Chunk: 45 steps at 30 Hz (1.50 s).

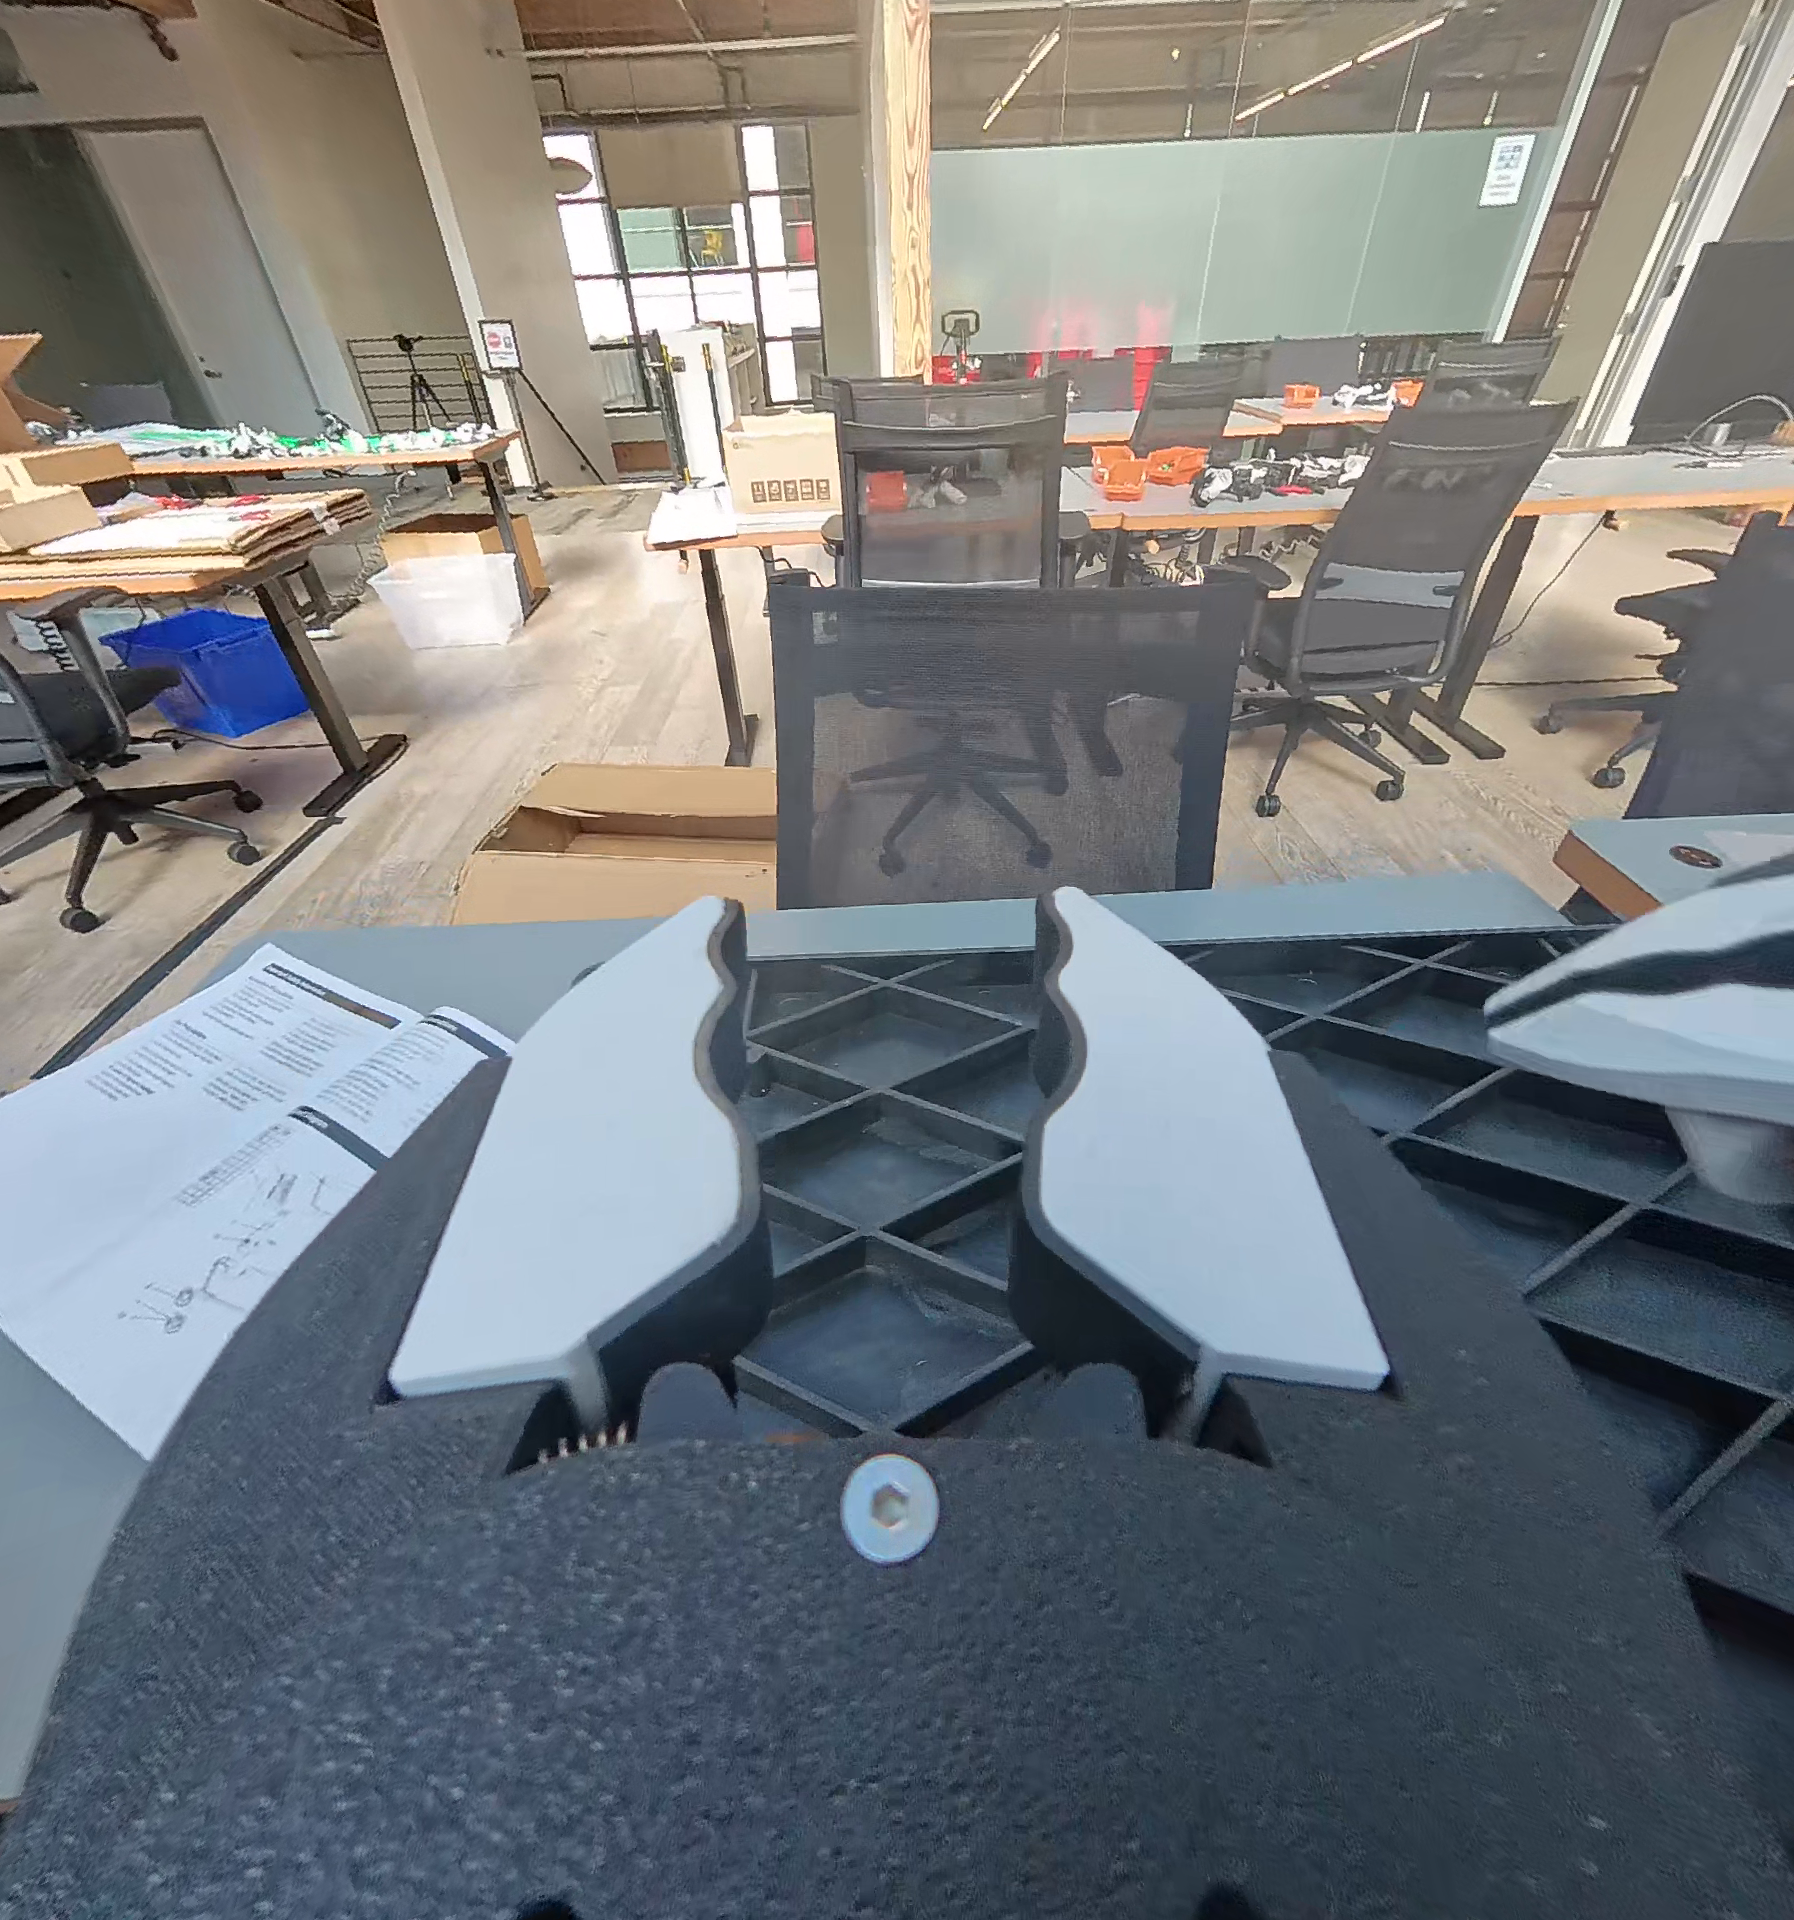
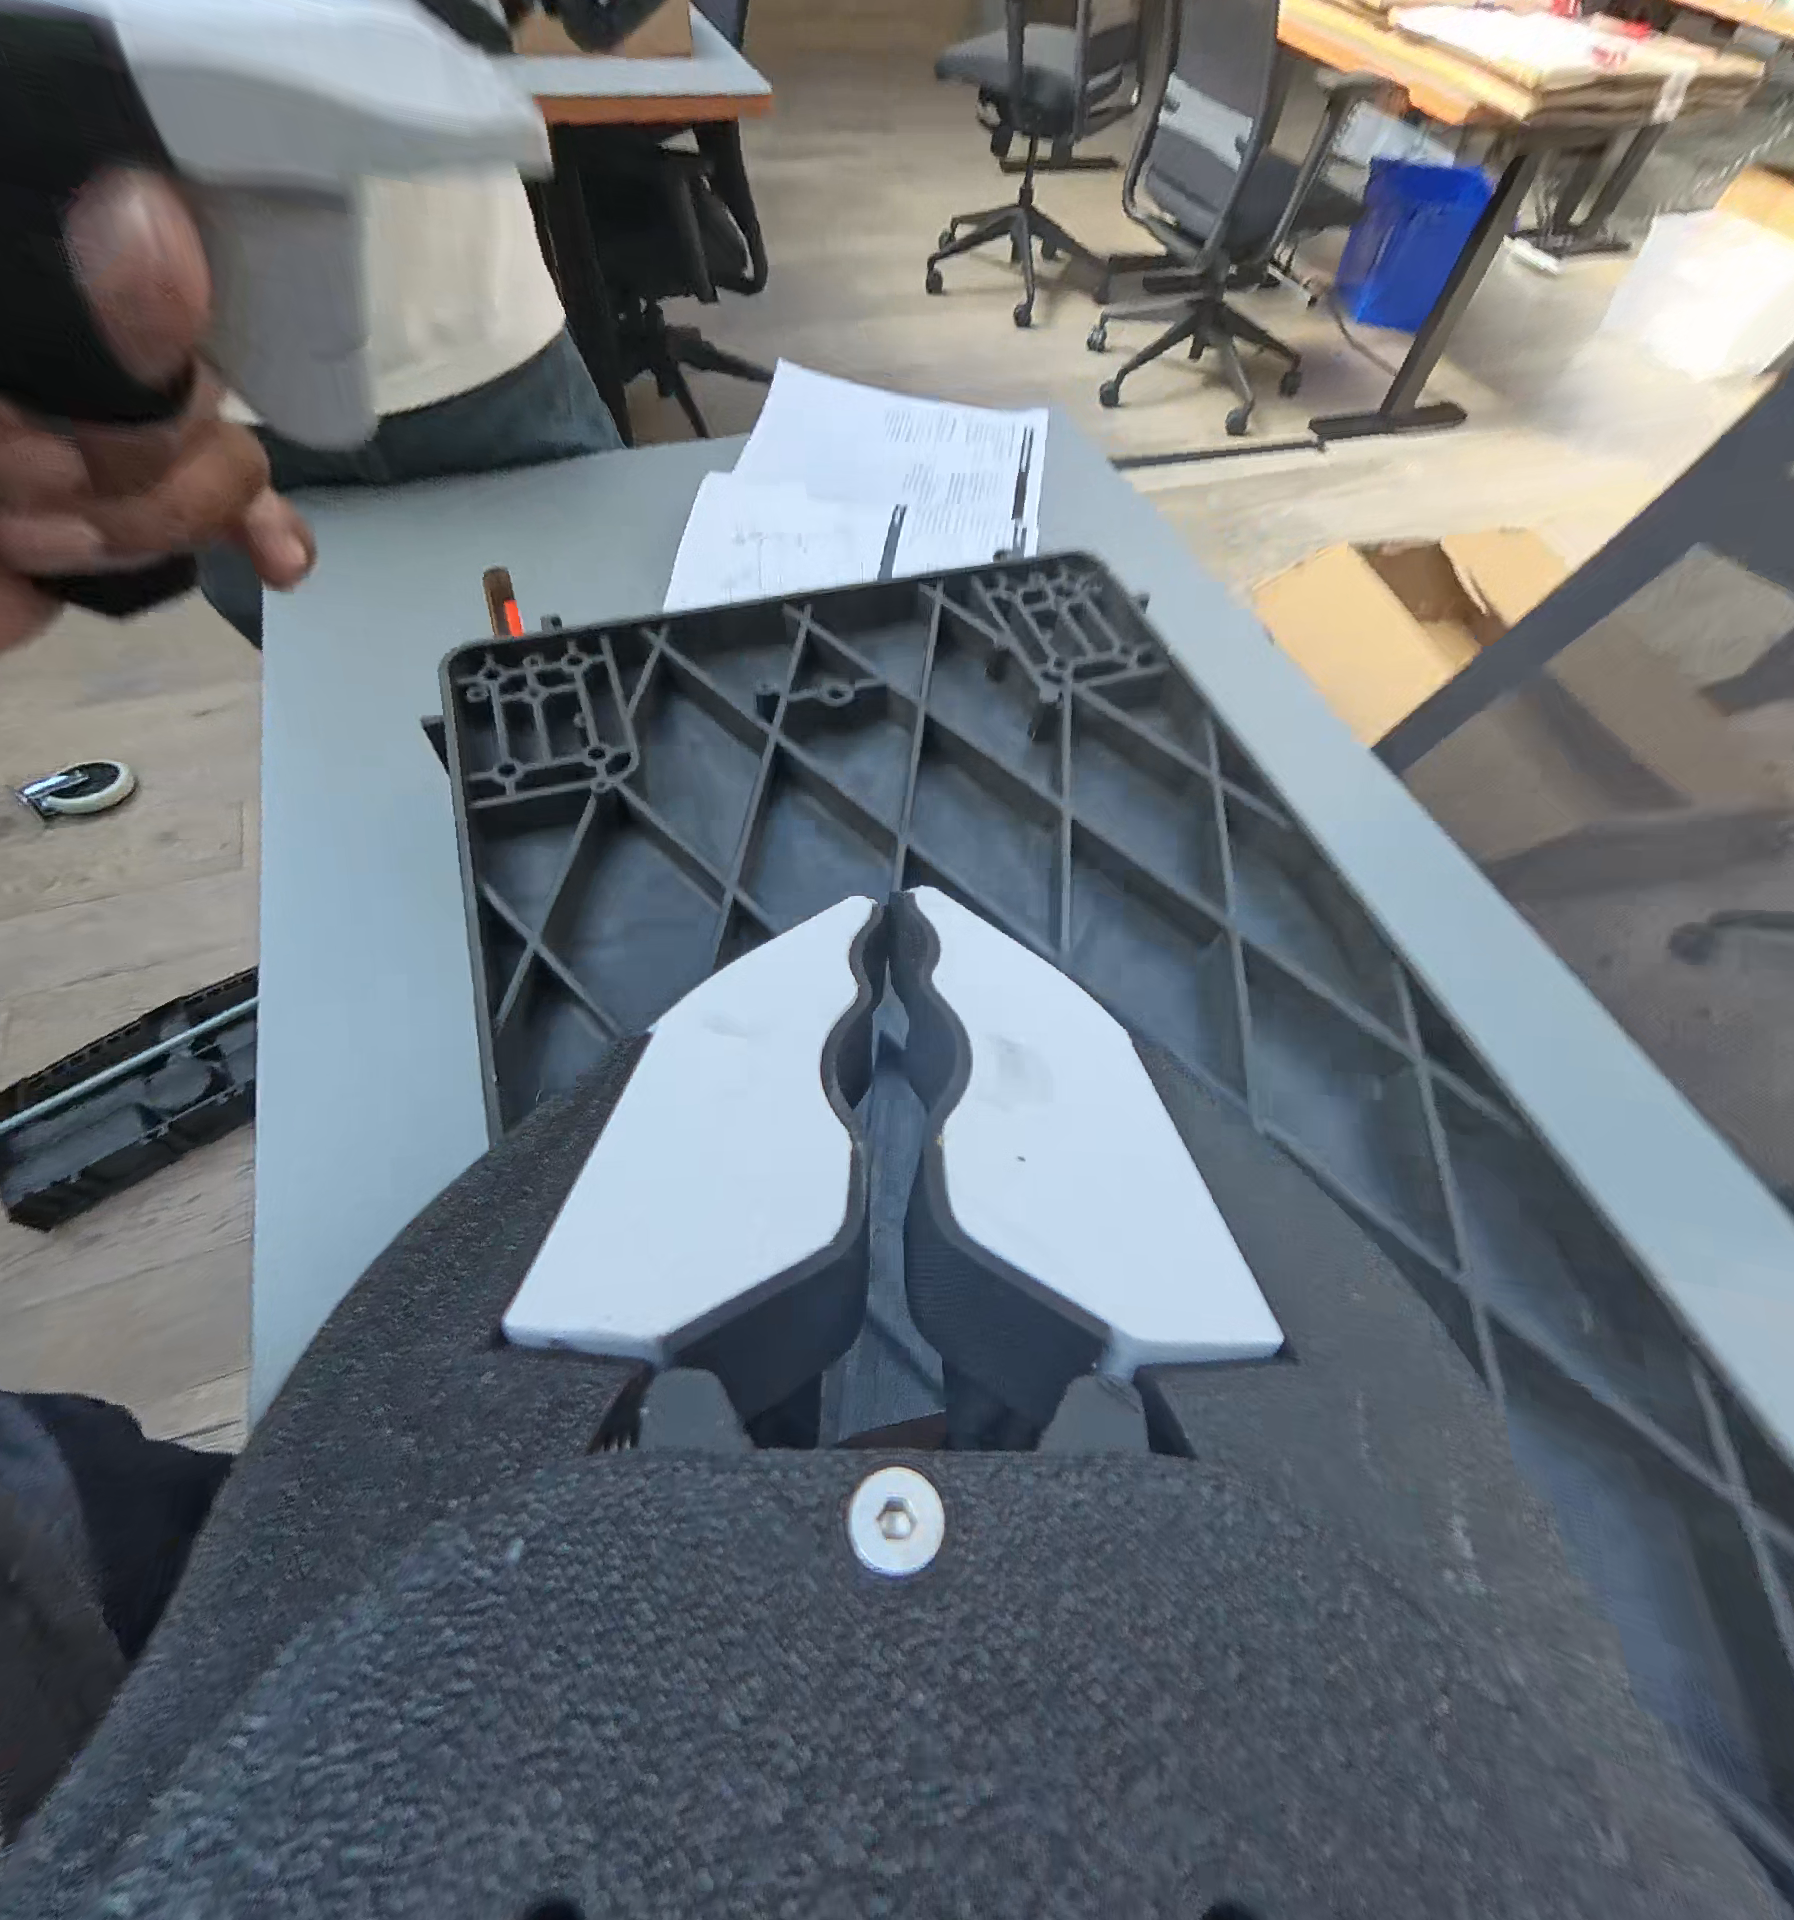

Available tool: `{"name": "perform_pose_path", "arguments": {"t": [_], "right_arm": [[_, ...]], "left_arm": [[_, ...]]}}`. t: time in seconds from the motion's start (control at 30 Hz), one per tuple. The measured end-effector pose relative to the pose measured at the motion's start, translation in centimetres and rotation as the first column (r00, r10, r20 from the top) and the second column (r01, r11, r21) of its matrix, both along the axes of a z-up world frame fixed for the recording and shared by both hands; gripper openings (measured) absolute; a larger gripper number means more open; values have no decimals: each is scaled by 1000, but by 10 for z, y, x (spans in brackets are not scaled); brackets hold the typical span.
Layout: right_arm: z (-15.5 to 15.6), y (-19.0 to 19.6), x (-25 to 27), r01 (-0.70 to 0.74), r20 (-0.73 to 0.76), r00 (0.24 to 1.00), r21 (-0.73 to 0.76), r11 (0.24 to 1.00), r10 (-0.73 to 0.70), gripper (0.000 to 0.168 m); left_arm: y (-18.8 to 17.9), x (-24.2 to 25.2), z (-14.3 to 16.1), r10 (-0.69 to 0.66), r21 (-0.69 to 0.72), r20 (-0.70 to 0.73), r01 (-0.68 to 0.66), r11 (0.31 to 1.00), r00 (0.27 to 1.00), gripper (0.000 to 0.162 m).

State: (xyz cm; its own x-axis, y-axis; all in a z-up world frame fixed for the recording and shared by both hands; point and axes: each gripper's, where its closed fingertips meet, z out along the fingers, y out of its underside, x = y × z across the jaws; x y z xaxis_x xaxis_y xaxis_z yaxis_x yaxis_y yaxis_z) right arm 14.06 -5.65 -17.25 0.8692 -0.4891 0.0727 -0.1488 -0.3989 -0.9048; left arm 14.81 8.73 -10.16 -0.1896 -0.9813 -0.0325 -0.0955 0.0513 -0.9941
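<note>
A black ribbed panel (image 2: 872, 790) lies underside-up on the grey counter (image 2: 353, 935). The left gripper (image 1: 891, 1023) hangs over the panel, its fingers (image 1: 602, 1122) spread wide apart around nothing. The right gripper (image 2: 891, 935) hovers over the panel's near edge, fingers (image 2: 727, 1132) closed tip to tip, empty. Printed sheets (image 2: 872, 478) lie on the counter just beyond the panel, partly under its far edge.
</note>
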Motion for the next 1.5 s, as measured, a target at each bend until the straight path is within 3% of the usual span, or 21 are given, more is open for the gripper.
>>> {"name": "perform_pose_path", "arguments": {"t": [0.1,0.2,0.27,0.33,0.4,0.47,0.5,0.53,0.6,0.7,0.77,0.87,0.97,1.0,1.1,1.2,1.27,1.33,1.4,1.43,1.5], "right_arm": [[33,17,12,-194,150,966,-121,974,211,0],[48,5,58,-107,296,933,-312,944,203,0],[78,16,76,-107,278,947,-191,976,158,0],[108,44,67,-212,247,943,-75,974,224,0],[107,67,48,-312,299,884,-193,930,359,0],[85,66,54,-265,369,826,-412,872,425,0],[78,61,65,-231,384,824,-445,865,417,0],[77,59,75,-225,360,848,-421,879,389,0],[109,64,96,-201,351,886,-297,934,302,0],[179,100,90,-262,441,840,-182,948,317,0],[197,127,63,-352,476,780,-204,914,406,0],[166,133,27,-416,466,702,-347,841,539,0],[110,101,46,-353,400,735,-465,812,548,0],[106,92,61,-315,398,757,-473,823,519,0],[163,91,95,-235,465,795,-357,904,391,0],[218,115,71,-312,518,756,-252,916,400,0],[209,123,42,-353,532,704,-314,881,471,0],[174,114,29,-333,523,678,-409,850,517,0],[142,94,39,-286,474,732,-438,852,489,0],[140,85,48,-260,459,770,-408,875,443,0],[173,79,60,-224,472,815,-280,933,337,0]], "left_arm": [[-6,4,-6,-20,-29,-27,19,999,999,53],[-9,6,-10,-36,-25,-37,35,999,999,53],[-10,8,-15,-43,-42,-55,40,998,998,53],[-9,12,-18,-41,-60,-67,37,998,997,53],[-8,16,-20,-41,-74,-79,35,997,996,53],[-6,18,-16,-41,-78,-79,35,996,996,52],[-5,19,-14,-43,-79,-75,37,996,996,51],[-4,19,-14,-45,-82,-74,39,996,996,50],[-4,18,-17,-50,-96,-86,42,994,995,49],[-7,20,-23,-53,-126,-102,40,991,993,47],[-9,23,-21,-44,-134,-103,30,991,994,44],[-2,27,-9,-12,-123,-93,0,992,996,42],[12,20,2,21,-98,-71,-28,995,997,36],[14,17,2,25,-99,-69,-32,995,997,33],[12,10,-4,21,-127,-80,-31,991,997,26],[-1,7,-7,4,-138,-88,-16,990,996,22],[-9,5,-1,-8,-133,-75,-2,991,997,22],[-10,1,5,-7,-122,-62,-1,992,998,22],[-7,-7,7,0,-115,-60,-7,993,998,21],[-6,-12,4,6,-114,-67,-14,993,998,21],[-4,-21,-4,15,-121,-89,-26,992,996,21]]}}
